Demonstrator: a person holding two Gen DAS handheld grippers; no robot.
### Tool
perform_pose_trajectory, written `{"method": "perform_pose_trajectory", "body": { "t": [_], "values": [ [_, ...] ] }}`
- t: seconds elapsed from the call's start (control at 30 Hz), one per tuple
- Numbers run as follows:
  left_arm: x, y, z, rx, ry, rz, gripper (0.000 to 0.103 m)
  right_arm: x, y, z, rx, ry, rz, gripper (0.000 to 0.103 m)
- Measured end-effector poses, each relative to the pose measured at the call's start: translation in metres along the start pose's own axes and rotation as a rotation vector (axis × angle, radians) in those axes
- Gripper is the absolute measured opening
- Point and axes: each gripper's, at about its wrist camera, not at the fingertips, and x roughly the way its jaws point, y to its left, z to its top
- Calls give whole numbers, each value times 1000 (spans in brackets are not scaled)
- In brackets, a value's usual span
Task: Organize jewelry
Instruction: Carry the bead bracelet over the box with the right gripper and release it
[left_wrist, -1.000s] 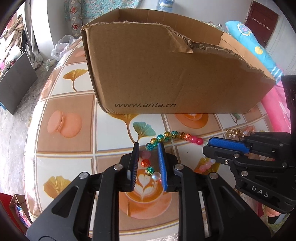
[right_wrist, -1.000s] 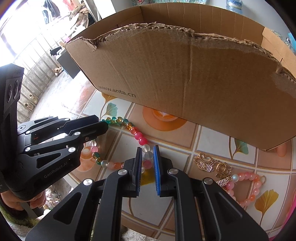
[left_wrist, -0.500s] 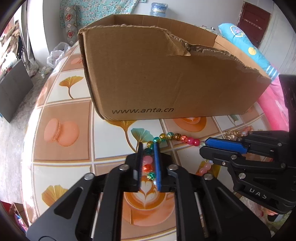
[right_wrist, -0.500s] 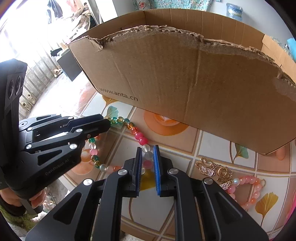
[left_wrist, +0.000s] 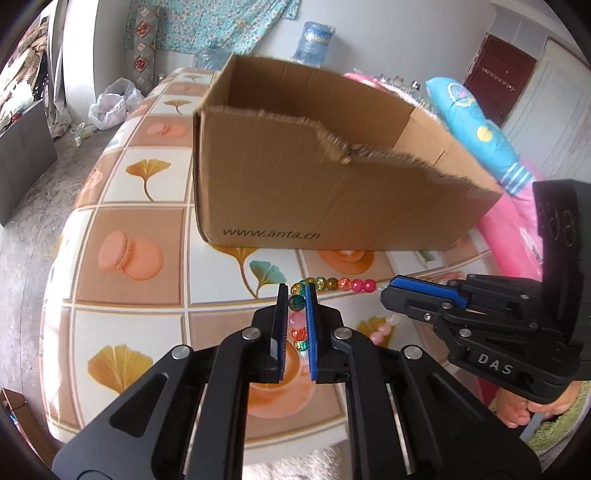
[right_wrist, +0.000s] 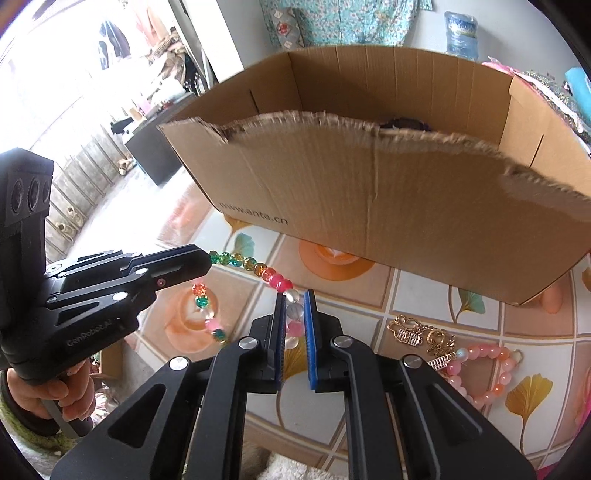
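A string of multicoloured beads (left_wrist: 334, 284) hangs stretched between my two grippers just above the patterned tabletop (left_wrist: 147, 302). My left gripper (left_wrist: 296, 291) is shut on a green bead at the string's left bend. It shows in the right wrist view as a black tool (right_wrist: 207, 262). My right gripper (right_wrist: 294, 295) is shut on clear and pink beads of the same string (right_wrist: 258, 269), its jaws closing a little tighter. From the left wrist view it (left_wrist: 388, 295) comes in at the right. A torn cardboard box (left_wrist: 332, 195) stands open just behind.
Gold charms (right_wrist: 421, 336) and a pink bead bracelet (right_wrist: 491, 373) lie on the table right of my right gripper. The box (right_wrist: 369, 206) holds something dark, mostly hidden behind its front wall. Pink and blue bedding (left_wrist: 476, 125) lies beyond the box. A hand (right_wrist: 55, 398) grips the left tool.
The left jaws closed onto the beads. Both grippers then rose and tipped up, lifting the string off the table and pulling it straighter. More of the box's inside shows.
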Motion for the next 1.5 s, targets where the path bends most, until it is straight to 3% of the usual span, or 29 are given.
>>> {"method": "perform_pose_trajectory", "body": {
  "t": [0.37,0.6,0.77,0.9,1.07,1.23,1.37,1.43,1.47,1.5],
  "values": [
    [-60,-28,21,67,-113,-74,8,-67,-1,7,-21,-122,39,10],
    [-98,-51,65,163,-219,-138,8,-108,3,49,-43,-226,100,10],
    [-103,-59,106,211,-280,-139,8,-111,-5,99,-49,-261,131,10],
    [-85,-53,133,209,-274,-123,8,-87,-25,135,-5,-203,187,10],
    [-35,-25,158,162,-177,-68,8,-23,-45,165,59,-29,208,10],
    [9,-3,156,152,-63,1,8,29,-47,176,67,111,180,10],
    [24,2,155,168,-28,60,9,54,-46,182,85,173,171,10],
    [26,2,156,172,-27,76,21,56,-44,185,80,169,156,11],
    [25,3,156,171,-34,85,34,56,-43,186,79,161,149,11],
    [23,3,157,171,-47,96,37,55,-44,187,80,149,143,11]
  ]
}}
